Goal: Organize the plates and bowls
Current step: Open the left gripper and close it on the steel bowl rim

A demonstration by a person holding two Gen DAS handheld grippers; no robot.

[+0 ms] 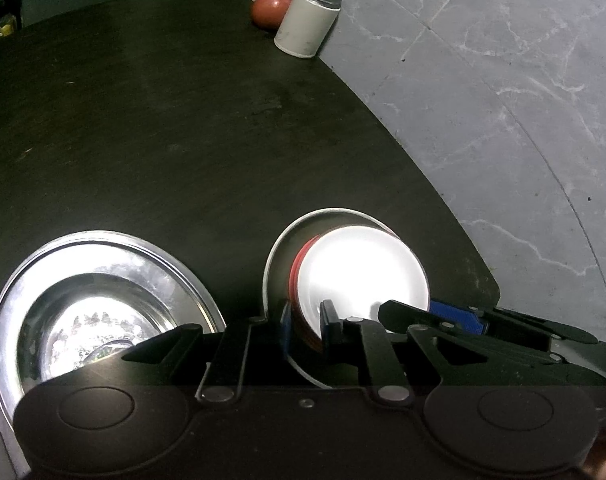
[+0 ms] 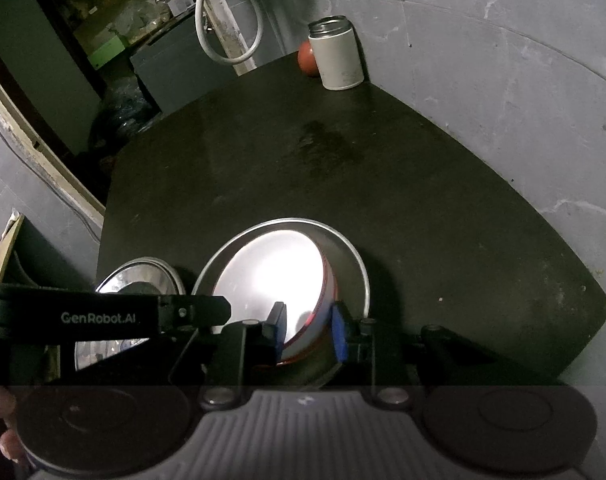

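Both of my tongs grip the same red-and-white bowl (image 1: 363,276), which sits tilted inside a larger metal bowl (image 2: 351,264) on the dark table (image 1: 183,140). My left tongs (image 1: 307,328) are narrowed onto the bowl's near-left rim, one blue pad outside the red wall and the other finger against the white interior. My right tongs (image 2: 311,332) are likewise closed narrowly on the opposite rim, blue pads on either side of the wall. Left of the left tongs, just beside the metal bowl, lies a shiny steel plate (image 1: 103,300). Far ahead of both tongs, at the table's distant edge, a white canister (image 1: 307,24) stands touching a red round object (image 1: 269,8).
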